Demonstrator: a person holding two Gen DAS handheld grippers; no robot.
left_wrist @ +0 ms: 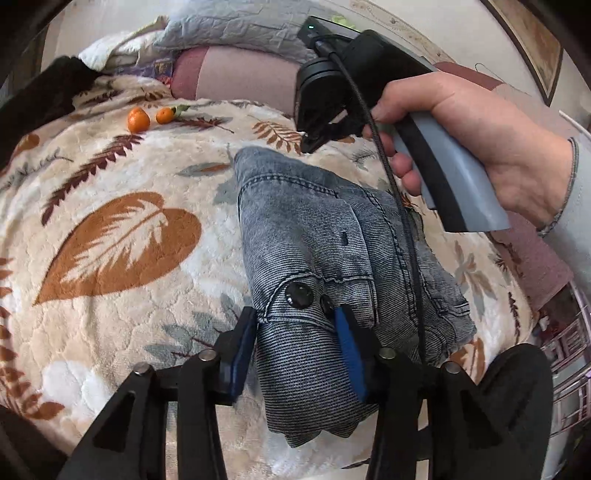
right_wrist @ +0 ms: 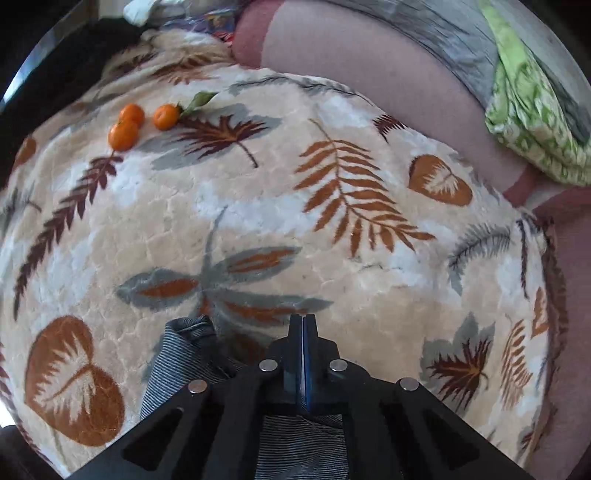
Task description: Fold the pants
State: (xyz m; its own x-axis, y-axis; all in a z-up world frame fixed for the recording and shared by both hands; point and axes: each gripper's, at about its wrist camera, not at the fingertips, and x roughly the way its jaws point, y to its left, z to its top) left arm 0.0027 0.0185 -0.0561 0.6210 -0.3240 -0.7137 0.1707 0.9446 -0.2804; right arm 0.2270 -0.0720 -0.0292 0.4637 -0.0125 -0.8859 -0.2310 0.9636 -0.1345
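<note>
The blue denim pants (left_wrist: 314, 258) lie folded into a compact bundle on the leaf-patterned blanket (left_wrist: 110, 240). My left gripper (left_wrist: 297, 332) is open, its blue-padded fingers straddling the near waistband end by the buttons. My right gripper (left_wrist: 314, 142) hovers over the far end of the bundle, held by a hand (left_wrist: 461, 122). In the right wrist view the right gripper (right_wrist: 303, 325) is shut with nothing between its pads, and the pants (right_wrist: 177, 354) lie below and to its left.
Three tangerines (right_wrist: 127, 127) sit on the blanket at the far left. A pink cushion (left_wrist: 240, 77) and grey pillow (left_wrist: 229, 29) lie behind. A green patterned cloth (right_wrist: 532, 122) is at the far right. A cable (left_wrist: 402, 229) hangs from the right gripper across the pants.
</note>
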